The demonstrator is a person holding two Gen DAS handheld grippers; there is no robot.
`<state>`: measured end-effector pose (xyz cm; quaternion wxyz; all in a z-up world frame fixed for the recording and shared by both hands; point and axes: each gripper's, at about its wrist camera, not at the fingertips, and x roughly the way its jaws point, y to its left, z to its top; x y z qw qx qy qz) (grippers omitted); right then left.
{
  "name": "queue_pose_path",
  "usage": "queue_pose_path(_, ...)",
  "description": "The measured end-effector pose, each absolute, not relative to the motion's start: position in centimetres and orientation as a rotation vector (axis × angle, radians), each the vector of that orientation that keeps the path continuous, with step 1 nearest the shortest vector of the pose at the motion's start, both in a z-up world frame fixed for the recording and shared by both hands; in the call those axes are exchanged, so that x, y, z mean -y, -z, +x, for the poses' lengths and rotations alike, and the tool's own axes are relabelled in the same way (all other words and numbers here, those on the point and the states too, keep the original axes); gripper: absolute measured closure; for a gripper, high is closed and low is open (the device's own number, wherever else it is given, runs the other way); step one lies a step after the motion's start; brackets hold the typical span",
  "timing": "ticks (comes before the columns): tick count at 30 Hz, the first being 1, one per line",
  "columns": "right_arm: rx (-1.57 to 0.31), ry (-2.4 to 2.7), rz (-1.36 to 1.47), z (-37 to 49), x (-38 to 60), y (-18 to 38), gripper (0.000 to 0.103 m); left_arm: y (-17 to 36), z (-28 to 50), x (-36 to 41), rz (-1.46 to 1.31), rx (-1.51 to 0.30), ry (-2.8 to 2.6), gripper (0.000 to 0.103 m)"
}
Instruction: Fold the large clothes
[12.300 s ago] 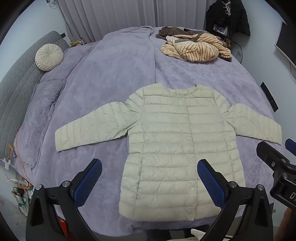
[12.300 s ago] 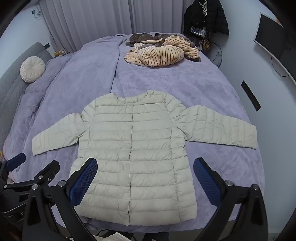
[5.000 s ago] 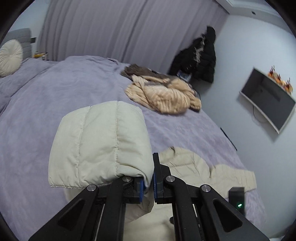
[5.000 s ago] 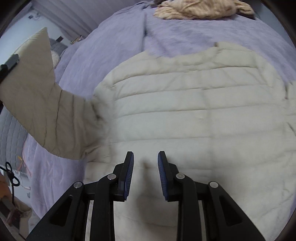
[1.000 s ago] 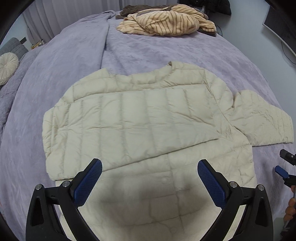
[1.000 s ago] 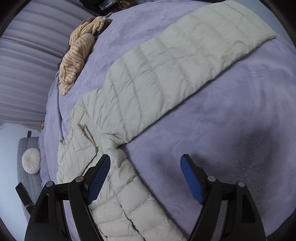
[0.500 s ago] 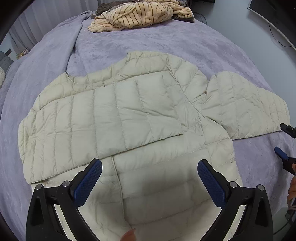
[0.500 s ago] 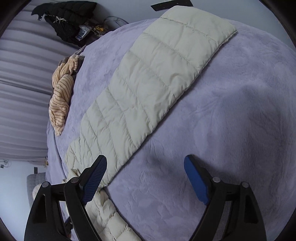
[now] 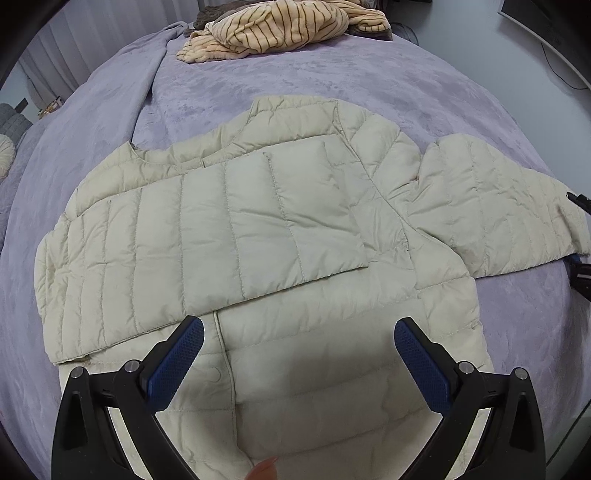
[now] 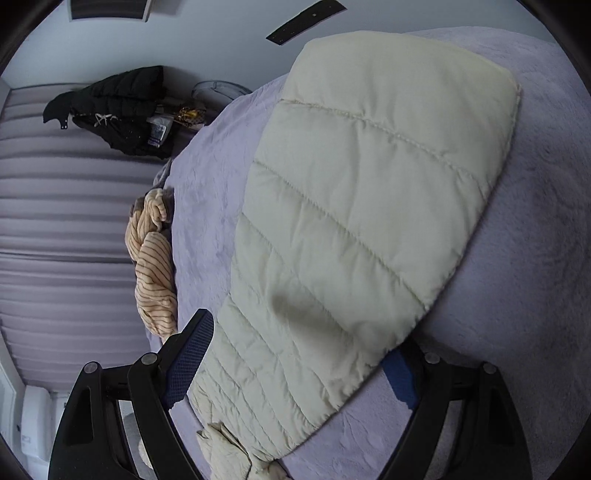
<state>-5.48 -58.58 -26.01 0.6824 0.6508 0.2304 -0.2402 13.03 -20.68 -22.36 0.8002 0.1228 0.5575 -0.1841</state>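
A cream quilted jacket [image 9: 295, 258] lies flat on the purple bed [image 9: 332, 81]. Its left sleeve is folded across the chest; its right sleeve [image 9: 498, 218] still lies stretched out to the right. My left gripper [image 9: 295, 365] is open and empty, hovering above the jacket's lower body. My right gripper [image 10: 295, 365] is open, its fingers straddling the outstretched sleeve [image 10: 369, 206] near the cuff; one blue pad [image 10: 399, 376] is partly hidden under the sleeve's edge. The right gripper's tips show at the left wrist view's right edge [image 9: 580, 236].
A striped tan garment [image 9: 280, 26] lies heaped on the far side of the bed; it also shows in the right wrist view [image 10: 151, 266]. A black coat [image 10: 114, 107] hangs by the curtains. A wall-mounted screen [image 9: 546, 33] is at right.
My right gripper has moved in close to the sleeve cuff so that its open fingers now straddle it. My left gripper has shifted slightly right above the jacket.
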Motion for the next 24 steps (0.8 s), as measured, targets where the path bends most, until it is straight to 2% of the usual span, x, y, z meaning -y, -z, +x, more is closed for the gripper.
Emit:
queue_pose_path(1,-0.498,0.534,1.484,-5.6,58.8,26.2,0.042,22.4,13.2,20.4,0.265,-1.195,0.388,0.000)
queue_pose_path(2,-0.492,0.522,1.510,-5.5,58.9,26.4,0.059,22.5,13.3,20.2,0.264,-1.195,0.382,0.000)
queue_pose_path(3,-0.494,0.510,1.536,-5.2,58.9,26.7,0.082,22.5,13.4,19.8,0.261,-1.195,0.377,0.000)
queue_pose_path(4,-0.488,0.488,1.559,-4.9,58.9,27.0,0.090,22.4,13.6,19.4,0.255,-1.194,0.372,0.000)
queue_pose_path(9,-0.451,0.393,1.491,-3.0,57.8,24.4,0.093,22.4,14.7,16.6,0.192,-1.214,0.329,0.000)
queue_pose_path(15,-0.458,0.203,1.287,2.0,53.7,17.5,0.093,22.1,16.1,11.6,0.129,-1.203,0.220,0.000)
queue_pose_path(21,-0.549,-0.001,0.961,9.7,43.8,11.1,0.093,21.0,16.8,5.7,0.045,-1.173,0.148,0.000)
queue_pose_path(24,-0.633,-0.099,0.742,14.0,36.4,9.6,0.093,20.9,17.1,2.7,0.005,-1.160,0.098,0.000)
